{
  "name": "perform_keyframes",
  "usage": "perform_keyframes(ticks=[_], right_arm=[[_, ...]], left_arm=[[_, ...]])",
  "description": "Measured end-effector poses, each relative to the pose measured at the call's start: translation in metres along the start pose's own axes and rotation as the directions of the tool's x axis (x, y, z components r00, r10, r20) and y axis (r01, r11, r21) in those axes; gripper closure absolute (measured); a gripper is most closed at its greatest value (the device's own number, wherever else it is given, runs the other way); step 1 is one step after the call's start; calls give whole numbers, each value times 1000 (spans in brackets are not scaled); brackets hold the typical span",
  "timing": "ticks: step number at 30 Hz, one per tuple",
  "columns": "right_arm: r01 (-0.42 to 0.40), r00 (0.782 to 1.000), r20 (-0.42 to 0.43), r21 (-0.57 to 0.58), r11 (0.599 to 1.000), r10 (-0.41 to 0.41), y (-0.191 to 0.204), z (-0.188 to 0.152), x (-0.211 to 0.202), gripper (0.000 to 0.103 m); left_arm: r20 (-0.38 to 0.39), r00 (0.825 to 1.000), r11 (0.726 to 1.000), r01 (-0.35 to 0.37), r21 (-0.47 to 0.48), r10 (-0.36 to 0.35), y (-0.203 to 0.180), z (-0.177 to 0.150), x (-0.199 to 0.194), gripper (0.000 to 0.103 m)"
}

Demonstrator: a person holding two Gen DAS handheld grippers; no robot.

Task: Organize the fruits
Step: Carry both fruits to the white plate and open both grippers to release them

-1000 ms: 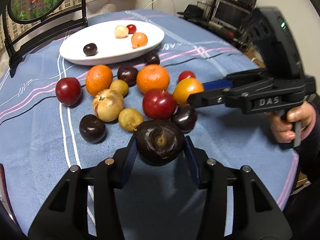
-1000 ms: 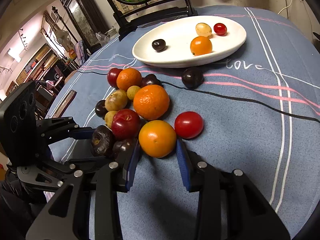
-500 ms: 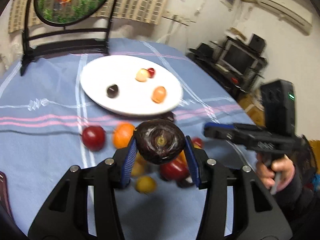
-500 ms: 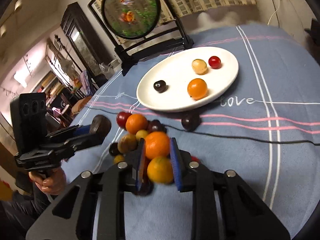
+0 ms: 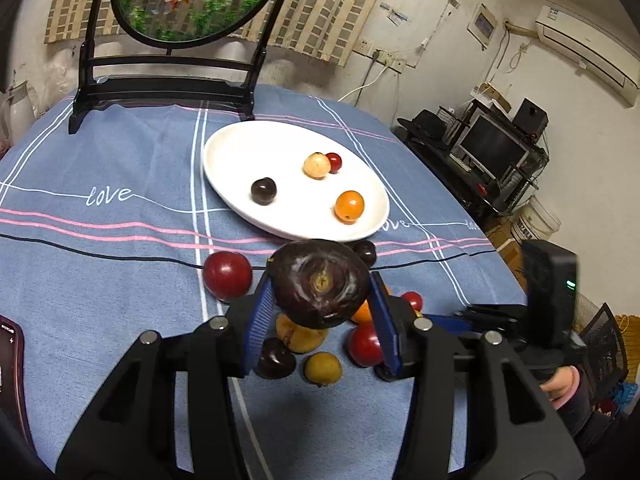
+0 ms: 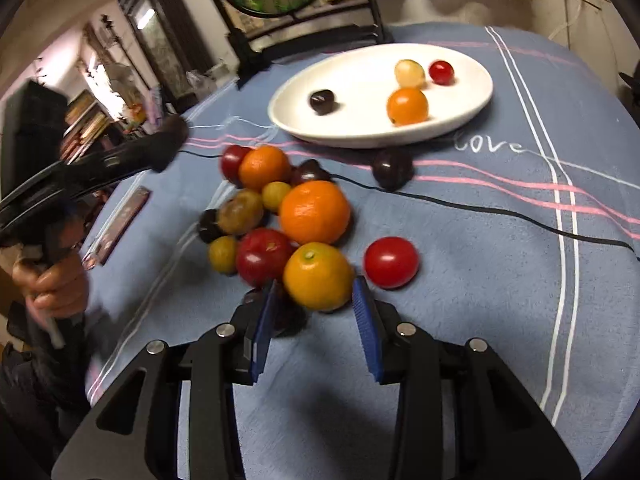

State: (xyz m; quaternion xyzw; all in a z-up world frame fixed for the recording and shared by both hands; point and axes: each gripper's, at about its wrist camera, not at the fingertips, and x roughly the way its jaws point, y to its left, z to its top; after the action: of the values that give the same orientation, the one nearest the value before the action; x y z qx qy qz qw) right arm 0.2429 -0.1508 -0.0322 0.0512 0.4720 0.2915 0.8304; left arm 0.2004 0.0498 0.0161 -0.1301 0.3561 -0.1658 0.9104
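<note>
The left tongs grip a dark purple fruit aloft, its dimpled end facing back; keep that squeeze steady and set it onto the white plate just ahead. The right tongs are opening around a glossy yellow-orange fruit resting on the worktop; centre them before closing again.

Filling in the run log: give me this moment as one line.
left hand-held gripper: shut on dark purple fruit, lifted | right hand-held gripper: opening around yellow-orange fruit | white plate: four fruits
</note>
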Motion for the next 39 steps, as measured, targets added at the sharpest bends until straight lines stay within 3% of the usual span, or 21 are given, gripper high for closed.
perform_keyframes(ticks=[6, 9, 14, 18, 25, 37, 38, 39], right_arm=[[-32, 999, 14, 14, 999, 31, 0, 2, -3, 65], [-104, 989, 108, 62, 993, 97, -4, 12, -21, 65], [-99, 965, 255, 144, 985, 60, -23, 52, -32, 65], [-33, 956, 293, 173, 984, -20, -34, 80, -22, 65], [26, 955, 282, 230, 973, -92, -67, 107, 3, 65], [28, 980, 183, 257, 966, -77, -88, 129, 31, 63], [24, 982, 174, 271, 962, -74, -91, 130, 30, 63], [14, 983, 173, 278, 961, -64, -91, 129, 27, 62]], left_arm=[[1, 1000, 1000, -5, 31, 5, -8, -5, 0, 55], [1, 1000, 1000, -4, 27, 4, -7, -4, 0, 55], [-20, 1000, 1000, -4, 9, 4, -6, 11, 12, 55], [-33, 998, 998, -56, 41, 58, -8, 34, 33, 55], [-36, 987, 982, -151, 110, 156, -5, 80, 79, 55], [-105, 958, 958, -250, 143, 266, 4, 117, 144, 54], [-113, 955, 957, -258, 136, 273, 5, 117, 146, 49], [-118, 951, 955, -272, 122, 286, 6, 118, 147, 35]])
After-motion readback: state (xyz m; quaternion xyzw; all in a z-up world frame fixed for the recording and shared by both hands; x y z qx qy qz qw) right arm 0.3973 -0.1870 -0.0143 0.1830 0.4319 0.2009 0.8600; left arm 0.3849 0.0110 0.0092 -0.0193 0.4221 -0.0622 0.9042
